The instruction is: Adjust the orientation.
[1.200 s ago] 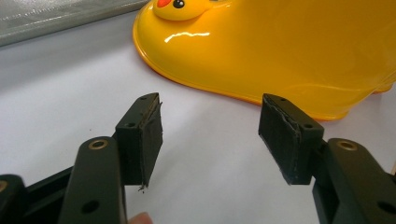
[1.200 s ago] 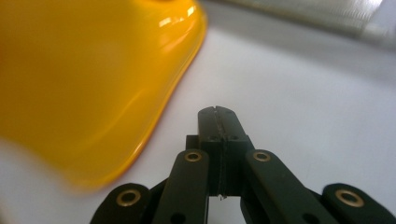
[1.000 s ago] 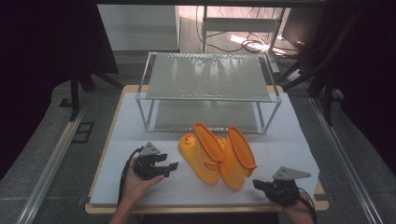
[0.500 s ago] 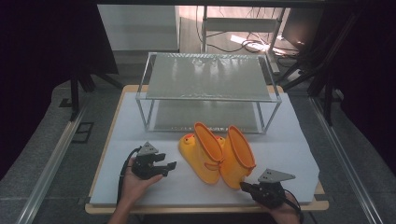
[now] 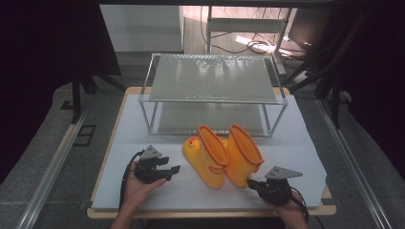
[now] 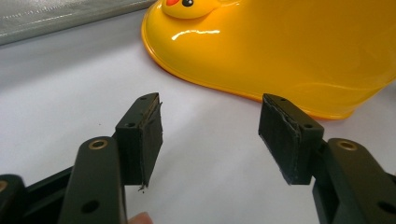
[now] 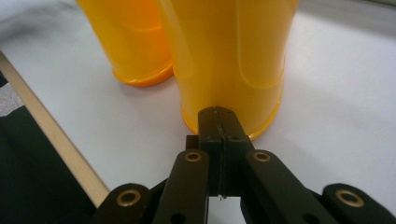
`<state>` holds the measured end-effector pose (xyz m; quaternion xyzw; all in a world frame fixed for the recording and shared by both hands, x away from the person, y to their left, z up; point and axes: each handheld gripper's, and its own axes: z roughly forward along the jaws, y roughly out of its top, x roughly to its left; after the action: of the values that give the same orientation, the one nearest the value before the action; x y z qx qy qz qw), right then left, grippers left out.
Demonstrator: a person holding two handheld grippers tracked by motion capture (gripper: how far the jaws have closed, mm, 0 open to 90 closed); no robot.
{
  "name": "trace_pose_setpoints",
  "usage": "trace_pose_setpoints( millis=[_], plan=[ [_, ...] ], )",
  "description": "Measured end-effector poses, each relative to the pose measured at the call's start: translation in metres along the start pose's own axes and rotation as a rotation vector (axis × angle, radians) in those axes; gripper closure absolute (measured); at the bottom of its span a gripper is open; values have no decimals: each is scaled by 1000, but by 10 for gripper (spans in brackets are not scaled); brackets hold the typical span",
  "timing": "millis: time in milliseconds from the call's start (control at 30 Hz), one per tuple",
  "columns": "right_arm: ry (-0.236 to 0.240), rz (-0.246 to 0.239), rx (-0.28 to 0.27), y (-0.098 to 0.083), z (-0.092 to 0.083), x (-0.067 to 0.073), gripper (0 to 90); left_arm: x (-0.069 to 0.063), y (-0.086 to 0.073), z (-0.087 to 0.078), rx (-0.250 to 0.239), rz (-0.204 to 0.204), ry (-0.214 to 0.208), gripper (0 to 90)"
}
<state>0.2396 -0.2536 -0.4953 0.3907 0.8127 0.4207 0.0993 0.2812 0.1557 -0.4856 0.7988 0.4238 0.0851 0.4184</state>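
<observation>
Two yellow rubber boots stand on the white table sheet with a gripper at either side.

The pair stands upright near the middle, just in front of the wire shelf (image 5: 212, 93): the left boot (image 5: 205, 160), with a duck face on its toe, touches the right boot (image 5: 243, 155). The left gripper (image 5: 168, 171) sits to the left of the duck toe, its jaws spread wide with nothing between them, pointing at the boot but apart from it. The right gripper (image 5: 252, 182) is at the near right, jaws pressed together on nothing, tips right at the heel base of the right boot; I cannot tell if they touch it.
</observation>
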Motion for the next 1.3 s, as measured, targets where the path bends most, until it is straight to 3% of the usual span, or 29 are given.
trace_pose_setpoints(
  millis=[367, 533, 733, 900, 1133, 1167, 1300],
  plan=[
    [24, 0, -6, 6, 10, -2, 896, 0, -1, 2, 8, -1, 0, 400],
    [28, -3, -17, 4, 2, -4, 895, 1, -2, 1, 7, -3, 0, 400],
    [-32, 63, -49, 9, -10, -36, 896, 1, -1, 2, 10, -2, 1, 400],
    [-44, 70, -26, 30, 16, -59, 896, -1, -2, 4, 16, 3, -1, 400],
    [-4, 34, 54, 44, 65, -61, 896, 2, -3, 4, 14, -6, -3, 400],
    [-25, 21, 64, 45, 69, -60, 896, 2, -3, 4, 14, -7, -2, 400],
    [-27, 38, 64, 50, 78, -64, 896, 1, -3, 5, 16, -4, -5, 400]
  ],
)
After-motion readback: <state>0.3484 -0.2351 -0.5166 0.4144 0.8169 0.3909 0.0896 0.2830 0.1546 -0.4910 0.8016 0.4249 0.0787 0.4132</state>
